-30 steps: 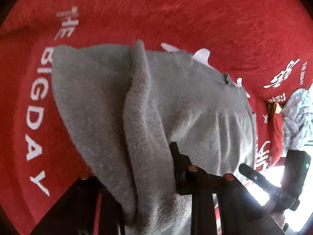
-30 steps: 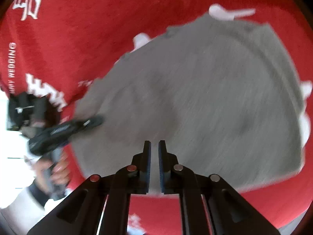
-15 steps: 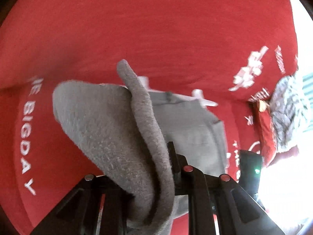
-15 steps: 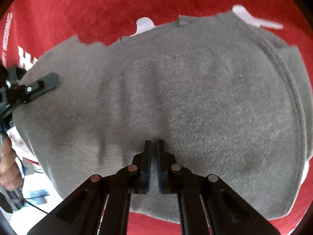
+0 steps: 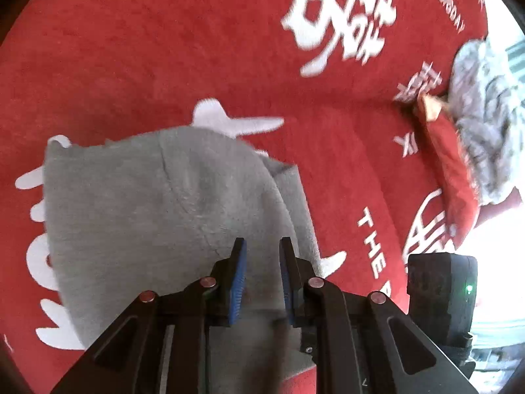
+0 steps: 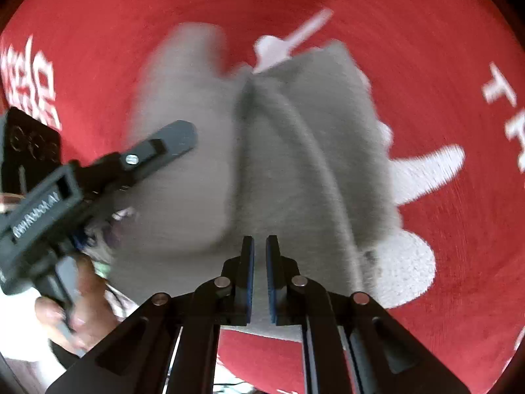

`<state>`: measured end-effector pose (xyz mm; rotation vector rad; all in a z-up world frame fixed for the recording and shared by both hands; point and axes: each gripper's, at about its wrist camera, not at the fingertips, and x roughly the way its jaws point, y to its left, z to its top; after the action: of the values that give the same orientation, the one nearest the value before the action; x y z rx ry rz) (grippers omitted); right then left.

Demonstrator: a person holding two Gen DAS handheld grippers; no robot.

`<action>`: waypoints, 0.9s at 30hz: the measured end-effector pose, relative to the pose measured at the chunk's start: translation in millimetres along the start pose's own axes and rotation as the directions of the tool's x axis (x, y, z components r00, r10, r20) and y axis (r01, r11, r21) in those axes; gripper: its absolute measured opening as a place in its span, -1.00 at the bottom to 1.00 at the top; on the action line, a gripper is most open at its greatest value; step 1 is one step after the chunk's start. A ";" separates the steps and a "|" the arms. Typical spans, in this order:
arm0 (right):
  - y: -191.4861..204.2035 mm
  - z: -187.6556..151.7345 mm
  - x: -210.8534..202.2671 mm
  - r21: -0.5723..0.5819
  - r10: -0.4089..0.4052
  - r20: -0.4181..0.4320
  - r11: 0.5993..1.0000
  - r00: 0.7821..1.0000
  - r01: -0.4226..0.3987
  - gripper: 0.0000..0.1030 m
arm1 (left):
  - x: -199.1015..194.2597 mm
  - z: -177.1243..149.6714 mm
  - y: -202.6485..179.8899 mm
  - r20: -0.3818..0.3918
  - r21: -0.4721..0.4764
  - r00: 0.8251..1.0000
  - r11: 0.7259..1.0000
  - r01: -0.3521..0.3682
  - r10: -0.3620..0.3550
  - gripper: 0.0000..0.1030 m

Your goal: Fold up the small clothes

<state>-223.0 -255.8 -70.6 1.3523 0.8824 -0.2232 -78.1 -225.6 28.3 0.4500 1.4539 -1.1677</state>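
Garment: a grey fleece garment (image 5: 157, 216) is laid on a red blanket (image 5: 197, 49) with white lettering, one flap folded over the rest.
Handling: it is judged soft, light and limp; an edge or corner of the top layer would best be pinched, since the pile may slip.
Left gripper (image 5: 261, 279): the jaws are parted with nothing between them; the cloth is spread from 9 to 12 o'clock of the tips.
Right gripper (image 6: 259, 279): only a narrow gap is left between the jaws and no cloth is held; the folded ridge runs toward 12 o'clock.
Blur: the right view is smeared, so contact with the cloth cannot be told.
Elsewhere: a patterned cloth (image 5: 482, 124) is seen at 2 o'clock.
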 end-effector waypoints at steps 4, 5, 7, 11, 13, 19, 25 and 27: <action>-20.5 3.9 3.8 0.072 0.072 -0.005 0.995 0.997 -0.072 -0.79 | -11.3 -6.8 -8.2 0.014 0.040 1.000 0.999 -0.026 0.026 -0.48; -21.8 2.3 1.2 0.086 0.090 0.003 0.992 0.996 -0.090 -0.79 | -19.3 -7.7 -9.4 0.026 0.045 0.999 0.998 -0.037 0.036 -0.29; -28.3 3.1 -2.8 0.129 0.142 0.035 0.981 0.989 -0.146 -0.78 | -41.9 -13.8 -2.6 0.093 0.033 0.993 0.996 -0.077 0.074 0.68; -37.8 3.1 -3.5 0.234 0.264 0.107 0.930 0.959 -0.282 -0.53 | -74.7 -25.7 24.1 0.156 -0.035 0.980 0.992 -0.123 0.127 0.68; -45.3 7.1 -4.0 0.275 0.324 0.136 0.895 0.936 -0.350 0.03 | -82.6 -34.2 44.7 0.155 -0.089 0.972 0.982 -0.165 0.177 0.68; -31.1 34.5 21.8 0.295 0.412 0.093 0.858 0.906 -0.421 0.19 | -82.7 -62.5 112.9 0.093 -0.247 0.948 0.929 -0.275 0.306 0.68; 7.1 53.8 36.8 0.138 0.237 -0.058 0.964 0.970 -0.227 -0.09 | -74.1 -79.4 144.8 0.056 -0.324 0.938 0.894 -0.308 0.343 0.68; 27.7 59.5 37.9 0.023 0.094 -0.070 0.995 0.993 -0.093 -0.68 | -75.1 -81.1 145.0 0.057 -0.330 0.938 0.893 -0.304 0.341 0.68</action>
<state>-155.7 -289.9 -77.2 1.4238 0.8757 -0.1119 17.2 -70.2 25.9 0.3760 1.3734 -0.6668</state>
